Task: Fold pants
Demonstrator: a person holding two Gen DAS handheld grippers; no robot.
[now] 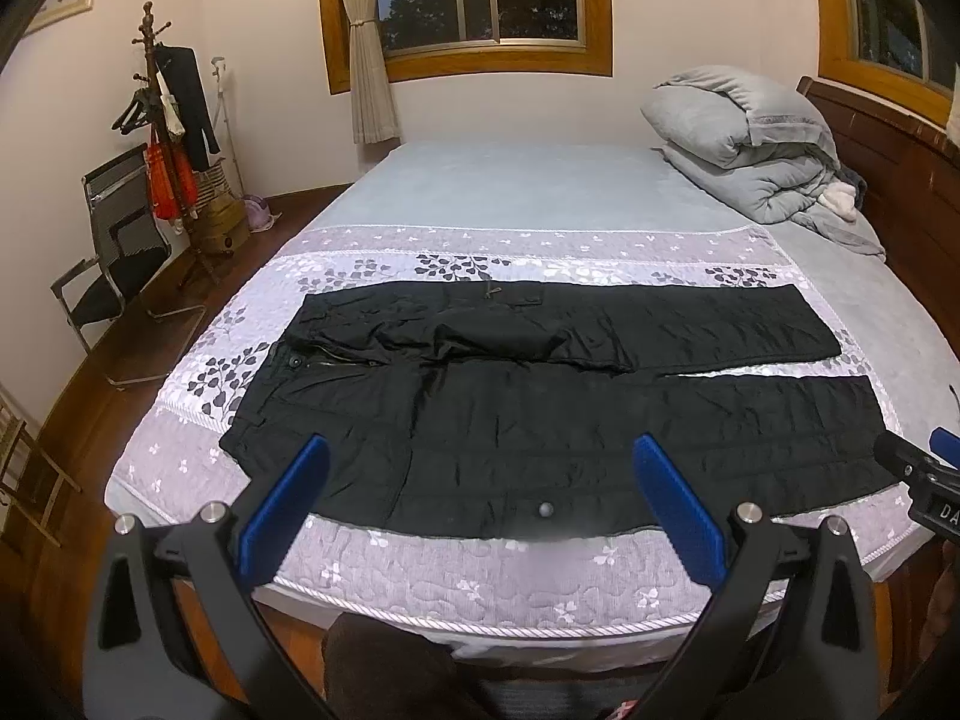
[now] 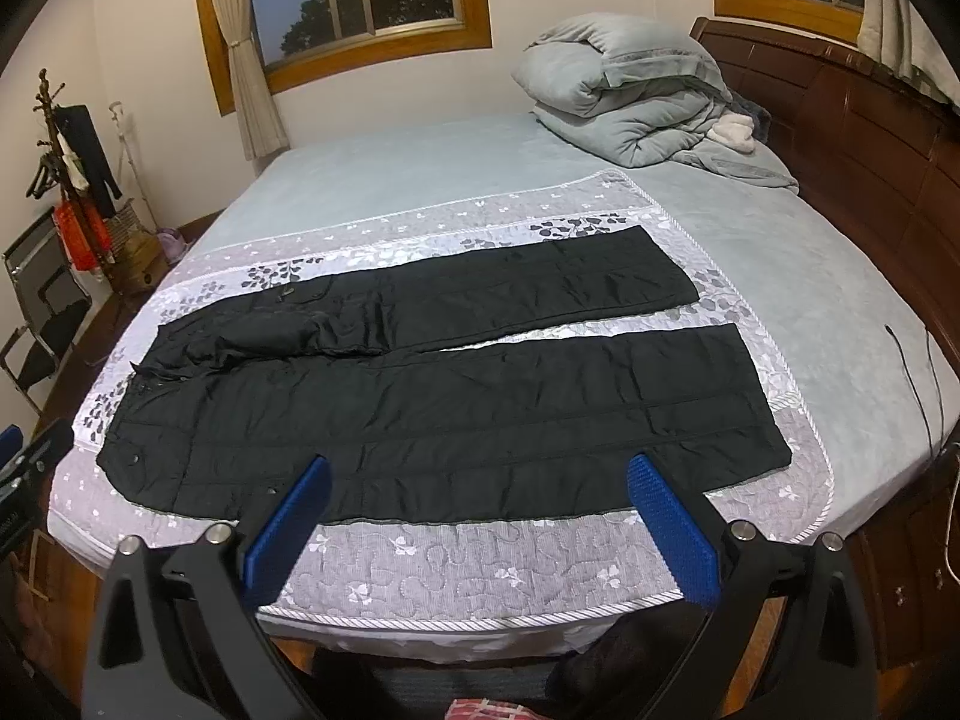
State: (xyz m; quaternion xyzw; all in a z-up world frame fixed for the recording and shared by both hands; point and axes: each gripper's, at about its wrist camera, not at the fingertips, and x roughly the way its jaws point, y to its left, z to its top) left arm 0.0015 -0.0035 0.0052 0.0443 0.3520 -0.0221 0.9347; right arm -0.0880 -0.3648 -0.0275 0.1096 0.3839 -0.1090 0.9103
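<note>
Black quilted pants (image 1: pixel 540 420) lie spread flat across the purple floral quilt (image 1: pixel 480 576) on the bed, waist to the left, both legs stretched to the right and slightly apart. They also show in the right wrist view (image 2: pixel 456 396). My left gripper (image 1: pixel 480 450) is open and empty, held above the near edge of the pants near the waist and thigh. My right gripper (image 2: pixel 477 471) is open and empty, above the near leg. The right gripper's body shows at the right edge of the left wrist view (image 1: pixel 924 480).
A folded grey duvet (image 1: pixel 750 144) sits at the far right by the dark wooden headboard (image 2: pixel 840 120). A coat rack (image 1: pixel 168 138) and a black chair (image 1: pixel 114 252) stand left of the bed on the wood floor. A cable (image 2: pixel 912 384) lies on the sheet at right.
</note>
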